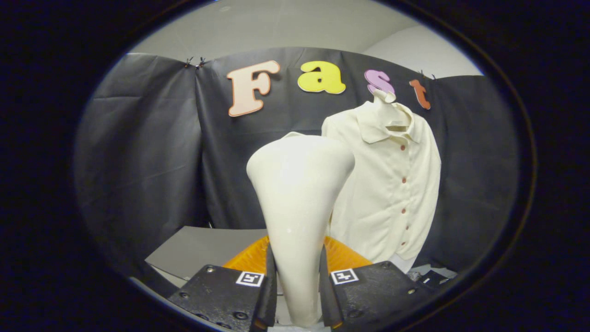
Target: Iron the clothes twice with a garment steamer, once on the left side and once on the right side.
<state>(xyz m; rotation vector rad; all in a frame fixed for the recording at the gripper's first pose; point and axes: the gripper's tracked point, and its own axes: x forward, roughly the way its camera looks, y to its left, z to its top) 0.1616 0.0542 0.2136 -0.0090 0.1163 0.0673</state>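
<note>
Steamer [299, 198] clamped upright in claw [298, 286], shirt [392, 184] hanging beyond

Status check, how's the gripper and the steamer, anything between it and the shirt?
Gripper shut on steamer, head upright. Shirt hanging beyond, on hanger, steamer not touching it. Nothing in the way.
</note>
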